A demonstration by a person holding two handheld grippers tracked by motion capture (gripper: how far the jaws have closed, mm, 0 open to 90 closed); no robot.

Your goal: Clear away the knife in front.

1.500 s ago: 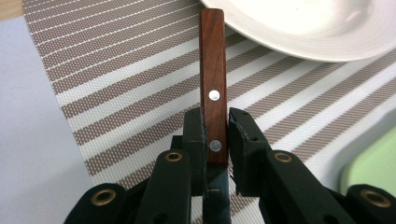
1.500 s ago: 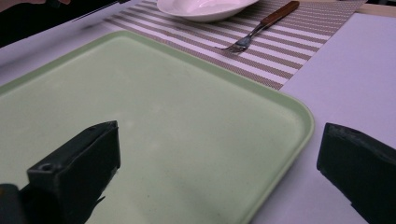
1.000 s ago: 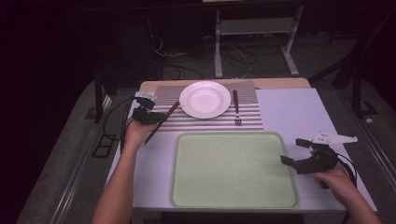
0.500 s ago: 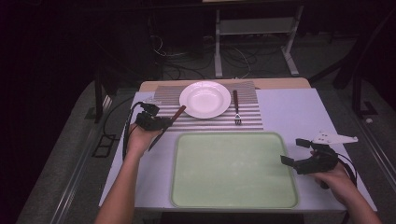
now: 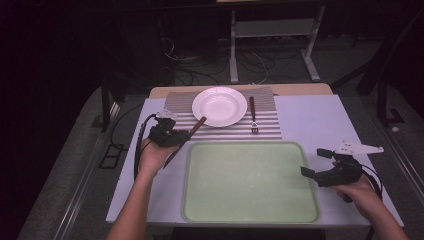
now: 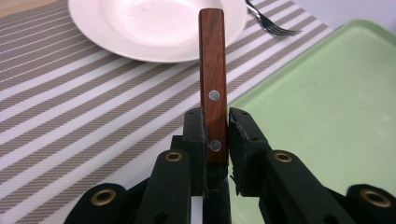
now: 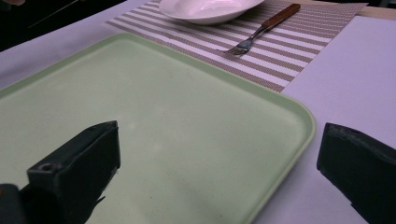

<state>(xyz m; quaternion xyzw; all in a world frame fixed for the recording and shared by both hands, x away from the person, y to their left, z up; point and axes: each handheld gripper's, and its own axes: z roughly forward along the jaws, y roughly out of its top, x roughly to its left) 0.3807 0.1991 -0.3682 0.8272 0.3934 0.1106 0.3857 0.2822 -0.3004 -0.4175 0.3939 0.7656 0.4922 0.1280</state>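
1. The left gripper [image 6: 215, 140] is squeezed tight on the knife [image 6: 212, 79], by its brown wooden handle.
2. The knife is lifted up by the near left corner of the green tray [image 5: 250, 215], close to the white plate [image 5: 220, 106].
3. The right gripper [image 7: 215, 163] is wide apart, holding nothing, over the tray's right edge.
4. I think the knife should next go onto the tray, set down flat and softly.
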